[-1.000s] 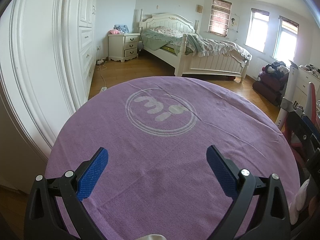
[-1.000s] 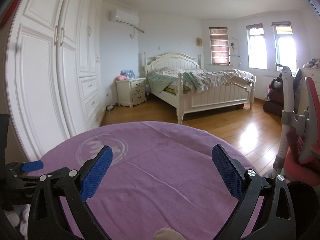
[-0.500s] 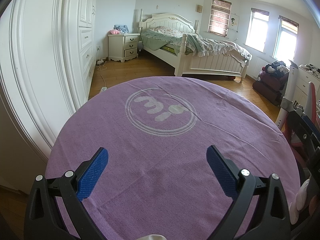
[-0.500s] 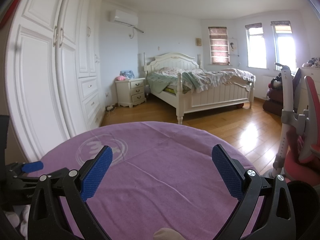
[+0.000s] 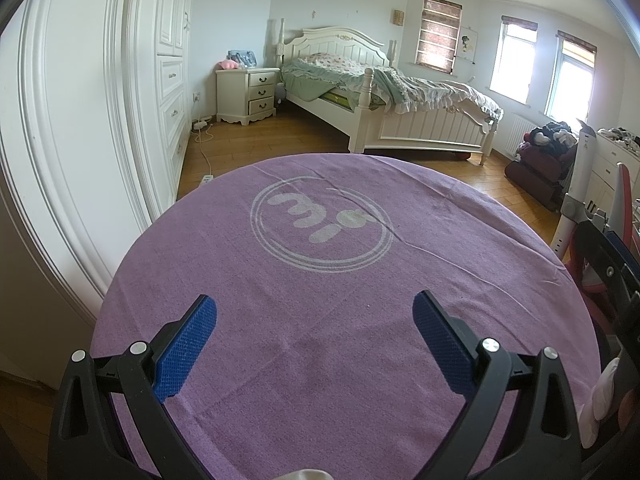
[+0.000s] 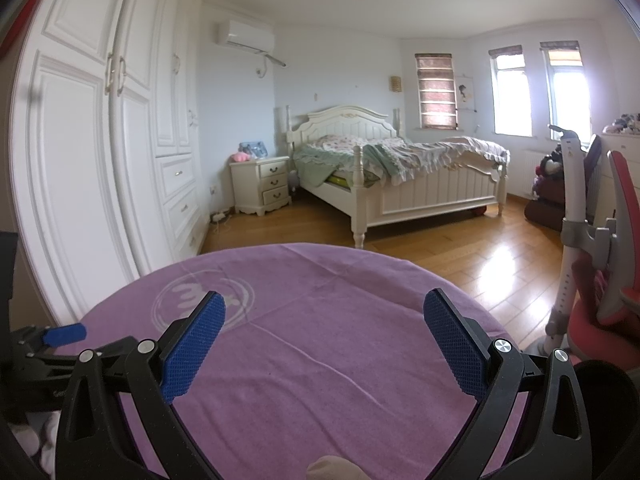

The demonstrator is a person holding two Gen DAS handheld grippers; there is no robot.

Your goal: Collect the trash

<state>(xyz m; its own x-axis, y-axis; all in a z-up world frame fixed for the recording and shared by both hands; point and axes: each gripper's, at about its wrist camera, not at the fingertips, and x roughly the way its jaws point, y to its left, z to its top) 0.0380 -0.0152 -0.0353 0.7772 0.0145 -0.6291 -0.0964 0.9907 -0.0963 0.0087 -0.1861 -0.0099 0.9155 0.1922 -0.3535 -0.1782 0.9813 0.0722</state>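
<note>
Hovering unchanged from 1 second earlier, the left tongs (image 5: 315,316) and right tongs (image 6: 325,314) gaped wide over the purple tabletop (image 5: 328,352), holding nothing.

We see a round bench draped in matt purple woven cloth (image 5: 344,320), faintly creased, with a pale printed ring logo (image 5: 320,226) worn thin on its surface. The left black plastic claw (image 5: 314,320) looks smooth and slightly shiny, its blue pads (image 5: 186,346) rough with a fine knurled grain, its bright metal screw heads (image 5: 490,345) polished. The right black plastic claw (image 6: 324,322) shows the same. Beyond, we note a glossy wooden plank floor (image 6: 460,252) catching window glare, a cream painted wooden bed frame (image 6: 432,196) under rumpled cloth bedding, and white satin-painted panelled wardrobe doors (image 6: 80,152).
</note>
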